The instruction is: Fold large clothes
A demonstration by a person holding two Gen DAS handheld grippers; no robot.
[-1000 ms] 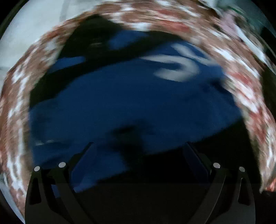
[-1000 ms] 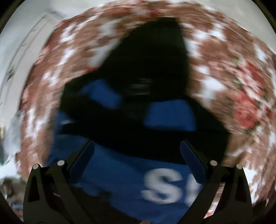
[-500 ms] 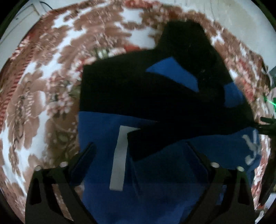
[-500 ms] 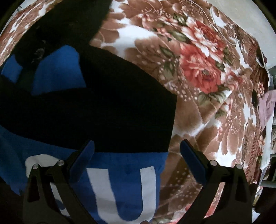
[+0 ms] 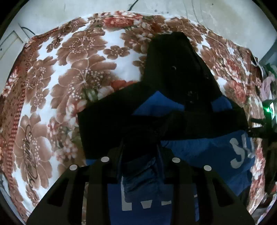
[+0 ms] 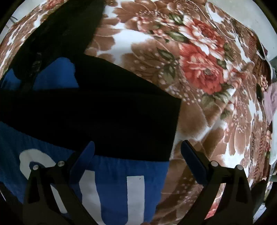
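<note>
A blue hoodie [image 5: 199,152] with white letters lies flat on a floral blanket [image 5: 77,69]. Its black sleeves [image 5: 103,121] are folded across the chest and its black hood [image 5: 173,60] points away. My left gripper [image 5: 140,147] points down at the hoodie's left part. Its jaws are closing, with a bunched ridge of the dark fabric pinched between them. In the right wrist view, my right gripper [image 6: 137,147] stands open over the hoodie [image 6: 112,181]. It straddles the end of the black sleeve [image 6: 103,112] near the garment's right edge and holds nothing.
The floral blanket [image 6: 199,69] spreads wide on all sides of the garment. A pink cloth [image 6: 271,102] lies at the far right edge. A thin white cable [image 6: 225,31] crosses the blanket's far corner. Grey floor [image 5: 207,13] shows beyond the blanket.
The left gripper swept over the hoodie to its left part, and its jaws went from wide open to narrow, gathering fabric. The right gripper came down to the right edge and stopped.
</note>
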